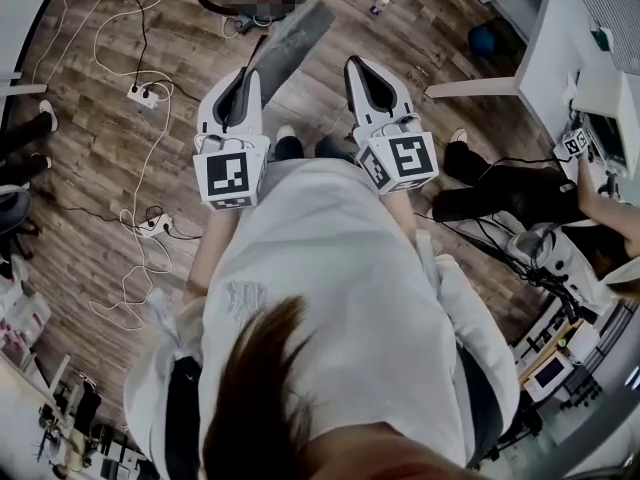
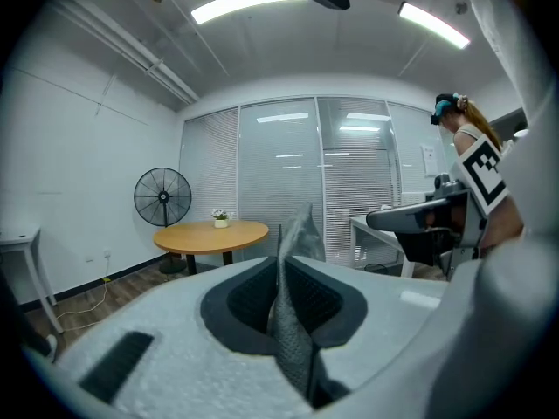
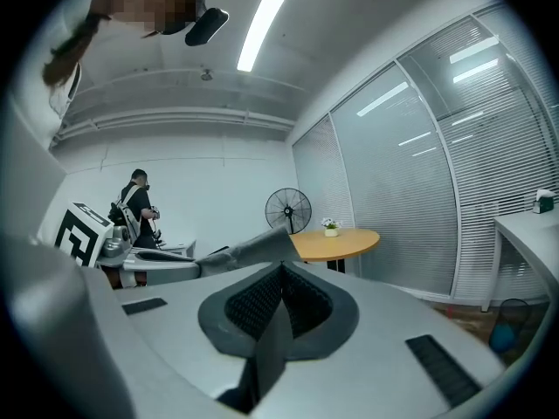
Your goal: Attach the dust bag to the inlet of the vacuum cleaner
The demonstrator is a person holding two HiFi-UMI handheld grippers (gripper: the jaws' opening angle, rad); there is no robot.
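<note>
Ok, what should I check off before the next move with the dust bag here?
1. Flat grey fabric dust bag clamped in left gripper: ok.
2. Right gripper free, jaws together on nothing: ok.
3. Vacuum cleaner inlet located: cannot tell, no view clearly shows it.
4. Bag's opening facing forward: cannot tell.
5. Wooden floor ahead free of snags: not ok, white cables trail across it.

The room is lit brightly and evenly by ceiling strip lights [image 2: 253,0], reflected in the glass partition [image 2: 279,182]. Strong fisheye bending and dark vignetted corners are seen in all views.
</note>
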